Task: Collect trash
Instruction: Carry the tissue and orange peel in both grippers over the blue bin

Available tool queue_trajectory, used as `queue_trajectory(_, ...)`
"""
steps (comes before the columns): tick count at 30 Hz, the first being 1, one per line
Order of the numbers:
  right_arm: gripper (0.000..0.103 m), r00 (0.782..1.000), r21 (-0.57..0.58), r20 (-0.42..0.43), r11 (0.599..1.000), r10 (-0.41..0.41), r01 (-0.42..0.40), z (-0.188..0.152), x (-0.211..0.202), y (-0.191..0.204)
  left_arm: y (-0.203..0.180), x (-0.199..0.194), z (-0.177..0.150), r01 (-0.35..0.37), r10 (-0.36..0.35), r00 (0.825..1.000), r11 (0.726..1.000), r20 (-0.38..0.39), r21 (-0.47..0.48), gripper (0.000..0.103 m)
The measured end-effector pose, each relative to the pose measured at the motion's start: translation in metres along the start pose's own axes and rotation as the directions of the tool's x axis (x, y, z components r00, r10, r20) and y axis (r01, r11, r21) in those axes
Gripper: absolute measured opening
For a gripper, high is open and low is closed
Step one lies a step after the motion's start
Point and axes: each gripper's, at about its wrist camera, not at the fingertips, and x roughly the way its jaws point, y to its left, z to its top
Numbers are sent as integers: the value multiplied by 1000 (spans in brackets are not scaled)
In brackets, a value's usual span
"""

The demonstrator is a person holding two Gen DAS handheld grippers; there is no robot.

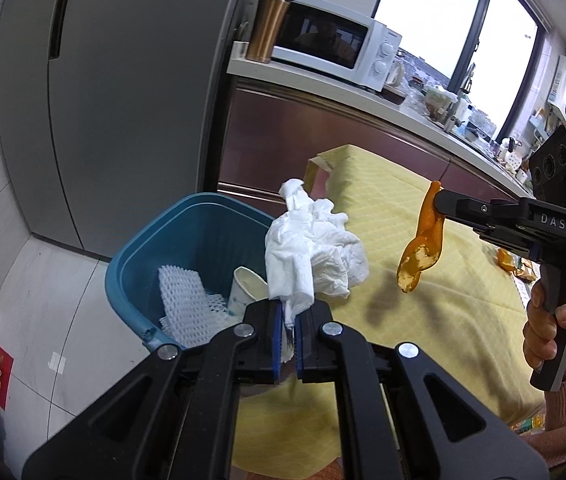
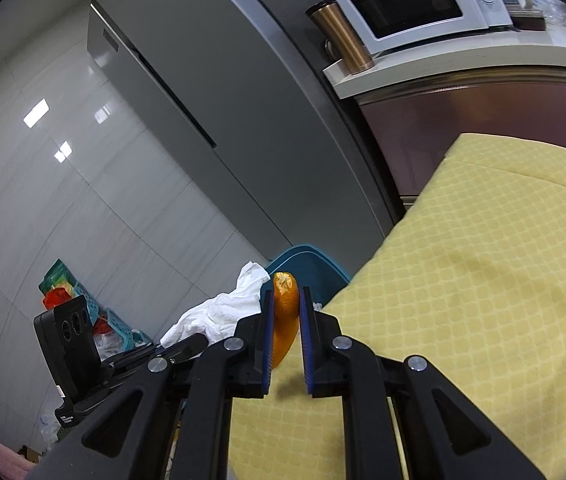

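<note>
My left gripper [image 1: 289, 312] is shut on a crumpled white paper towel [image 1: 315, 248] and holds it at the table's left edge, beside the blue trash bin [image 1: 131, 268]. The bin holds white foam netting [image 1: 187, 304] and a paper cup [image 1: 247, 288]. My right gripper [image 2: 286, 320] is shut on an orange peel [image 2: 285, 312] and holds it above the yellow tablecloth [image 2: 483, 280]. In the left wrist view the peel [image 1: 423, 240] hangs from the right gripper [image 1: 441, 206]. The towel [image 2: 223, 308] and bin [image 2: 307, 264] also show in the right wrist view.
A grey fridge [image 1: 123, 100] stands behind the bin. A counter carries a white microwave [image 1: 339, 44] and a copper tumbler [image 1: 269, 26]. Orange wrappers [image 1: 519, 268] lie at the table's right. Bags and baskets [image 2: 79, 304] sit on the floor at left.
</note>
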Motion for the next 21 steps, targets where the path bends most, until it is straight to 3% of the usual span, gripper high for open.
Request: queue_trajectory(21,11,994,-50,-101,998,-29,24,7,66,20,42,25,-6,-83,78,995,993,-64,-87,5)
